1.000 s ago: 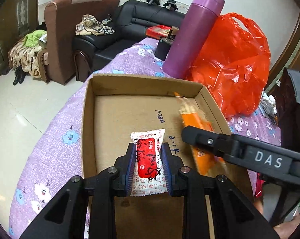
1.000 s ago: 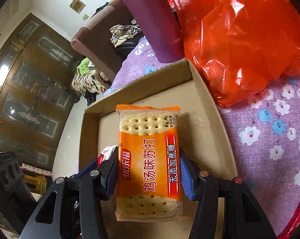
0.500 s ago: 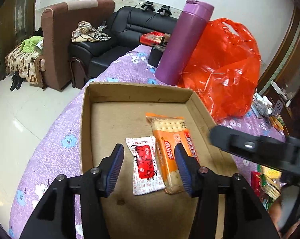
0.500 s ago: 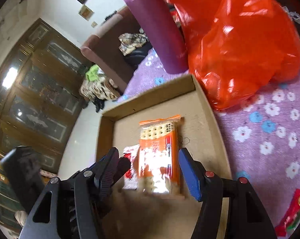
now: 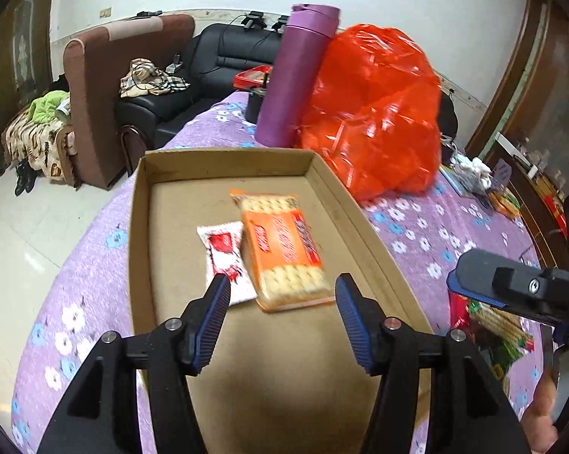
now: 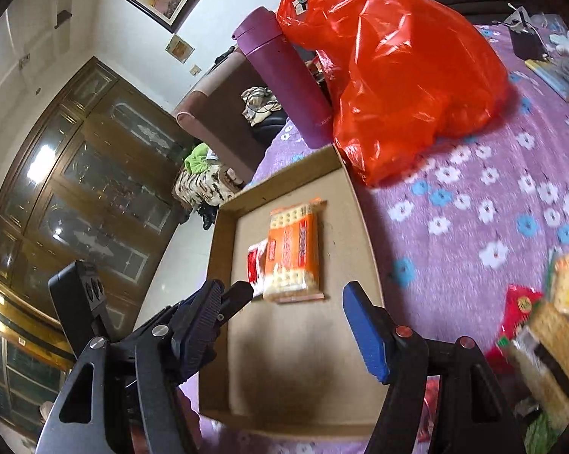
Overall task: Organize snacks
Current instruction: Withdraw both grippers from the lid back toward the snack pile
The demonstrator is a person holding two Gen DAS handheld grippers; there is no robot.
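Now both the left gripper (image 5: 282,293) and right gripper (image 6: 286,302), jaws just opened and empty, hang above the cardboard tray (image 5: 140,227); ahead lie 2 snacks, seemingly touching: cracker pack (image 5: 282,249) and red-white sachet (image 5: 224,253)

Left gripper (image 5: 282,300): matte black angular frame with triangular cut-outs, silver round screw heads at the finger joints, two fingers faced with ribbed blue pads (image 5: 354,323). Right gripper (image 6: 282,319): same black frame, silver and one red-tinted screw head, ribbed blue pads (image 6: 363,335); it also appears at right of the left-wrist frame as a black bar edged in blue.
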